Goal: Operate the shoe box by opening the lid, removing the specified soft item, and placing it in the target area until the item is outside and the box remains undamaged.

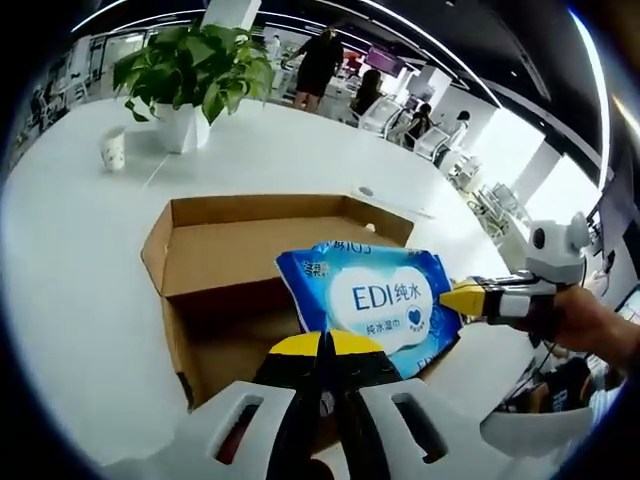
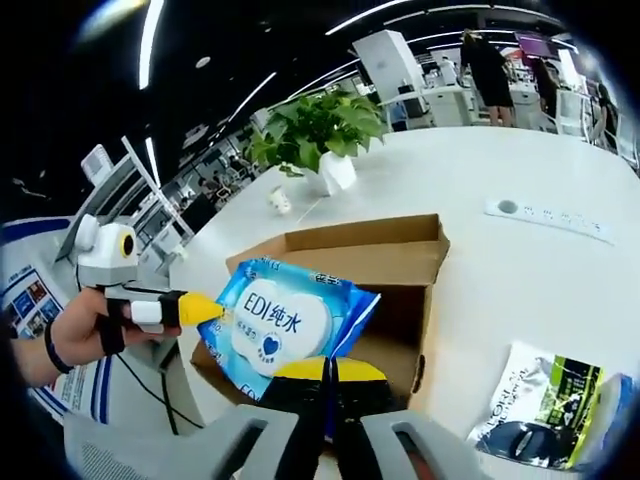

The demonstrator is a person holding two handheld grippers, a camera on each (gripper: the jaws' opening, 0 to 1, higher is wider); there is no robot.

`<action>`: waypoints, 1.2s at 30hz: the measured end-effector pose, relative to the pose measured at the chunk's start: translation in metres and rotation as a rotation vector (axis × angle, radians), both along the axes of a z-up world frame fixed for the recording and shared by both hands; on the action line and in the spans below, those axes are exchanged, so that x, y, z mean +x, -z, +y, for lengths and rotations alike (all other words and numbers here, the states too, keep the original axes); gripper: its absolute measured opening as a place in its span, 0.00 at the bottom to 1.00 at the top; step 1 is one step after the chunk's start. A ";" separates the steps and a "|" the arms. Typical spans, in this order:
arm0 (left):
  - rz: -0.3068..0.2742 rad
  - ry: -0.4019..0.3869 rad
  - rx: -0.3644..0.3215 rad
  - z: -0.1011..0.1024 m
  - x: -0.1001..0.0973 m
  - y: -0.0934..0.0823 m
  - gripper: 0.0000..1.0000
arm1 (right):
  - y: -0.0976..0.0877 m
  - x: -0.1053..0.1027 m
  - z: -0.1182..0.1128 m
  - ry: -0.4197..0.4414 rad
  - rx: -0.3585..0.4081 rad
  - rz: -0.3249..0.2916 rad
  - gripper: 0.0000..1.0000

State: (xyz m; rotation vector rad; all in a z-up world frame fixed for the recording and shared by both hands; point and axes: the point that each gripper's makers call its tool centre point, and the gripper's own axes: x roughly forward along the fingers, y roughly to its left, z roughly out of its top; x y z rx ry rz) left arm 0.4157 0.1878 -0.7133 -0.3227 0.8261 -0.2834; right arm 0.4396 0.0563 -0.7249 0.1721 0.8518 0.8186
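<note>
Brown cardboard forms the shoe box, which sits open on the white table with its flaps spread.

1. Soft item: a blue wet-wipe pack printed "EDI" is lifted above the open box, over its near edge. It touches neither the box floor nor the table.
2. Left gripper: the yellow-tipped jaws are clenched together at the lower edge of the pack, apparently pinching it. In the right gripper view the same gripper enters from the left, held by a hand, its tip against the pack's side.
3. Right gripper: the jaws are pressed together against the pack's lower edge; a firm grasp cannot be confirmed.
4. Surroundings: a potted plant and a paper cup stand well beyond the box. A dark printed packet lies flat on the table beside the box.
</note>
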 end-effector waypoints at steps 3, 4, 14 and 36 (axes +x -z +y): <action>-0.005 0.019 0.001 -0.011 0.002 -0.003 0.00 | -0.001 0.000 -0.009 0.014 0.000 -0.001 0.00; -0.006 0.023 0.000 -0.014 0.002 -0.004 0.00 | -0.001 0.001 -0.012 0.019 0.001 -0.001 0.00; -0.011 0.085 0.001 -0.048 0.009 -0.008 0.00 | -0.001 0.000 -0.045 0.077 0.006 -0.002 0.00; -0.001 0.175 -0.005 -0.106 0.019 -0.004 0.00 | 0.005 -0.004 -0.106 0.159 0.000 0.012 0.00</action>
